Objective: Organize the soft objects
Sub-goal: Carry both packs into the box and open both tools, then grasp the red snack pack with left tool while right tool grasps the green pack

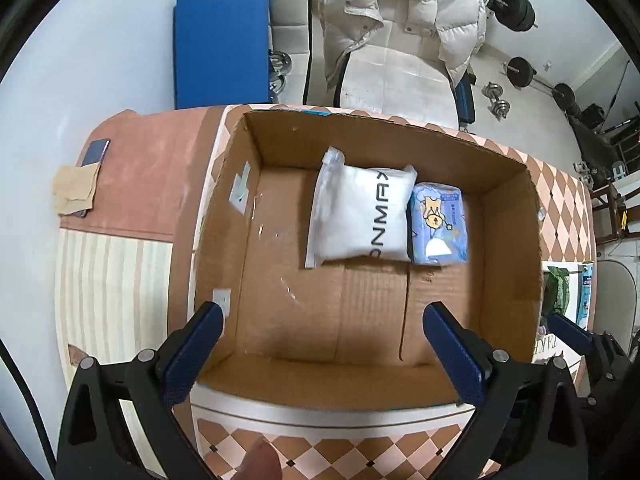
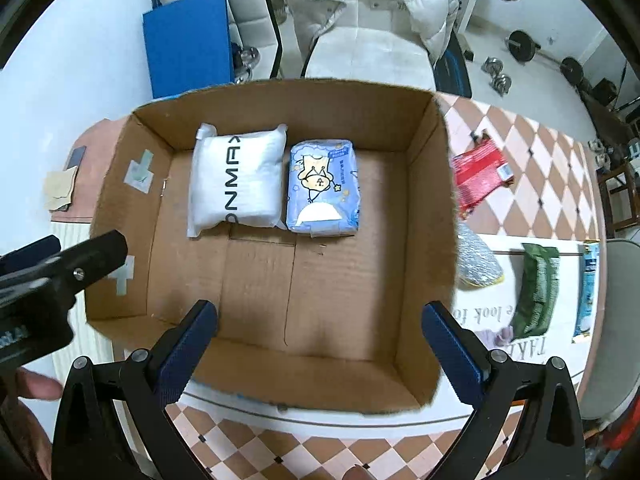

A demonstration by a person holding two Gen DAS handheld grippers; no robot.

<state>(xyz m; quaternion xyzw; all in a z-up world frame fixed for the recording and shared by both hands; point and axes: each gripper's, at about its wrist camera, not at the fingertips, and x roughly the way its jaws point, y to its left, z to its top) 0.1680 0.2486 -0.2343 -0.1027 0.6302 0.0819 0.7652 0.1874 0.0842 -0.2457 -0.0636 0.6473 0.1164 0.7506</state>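
The left gripper (image 1: 324,344) hovered over the near edge of the cardboard box (image 1: 508,240), its jaws spread wide and holding nothing, one blue finger over the box's left wall and the other over its floor. The right gripper (image 2: 320,340) hung likewise above the near side of the same box (image 2: 428,240), jaws wide apart and empty; the left tool showed at the left edge of that view. Inside the box, toward its far wall, lay two soft packs side by side and touching: a white pillow pack (image 1: 362,212) (image 2: 236,182) printed with black letters, and to its right a smaller blue tissue pack (image 1: 438,226) (image 2: 324,188) bearing a cartoon figure. The rest of the box floor was bare cardboard with bits of tape on the left wall. The box stood on a worktop (image 2: 532,152) covered with a brown and white diamond-patterned cloth. To the right of the box, on the worktop, lay a red packet (image 2: 478,172) near the box wall, a silver pouch (image 2: 476,260) just beside the box's right wall, a green packet (image 2: 538,292) farther right, and a light blue packet (image 2: 588,292) beyond it near the edge. Behind the worktop a white puffer jacket (image 1: 400,12) hung over a pale chair (image 2: 368,56), a blue mat (image 1: 222,44) leaned against the wall, and dumbbells (image 1: 496,98) lay on the floor.
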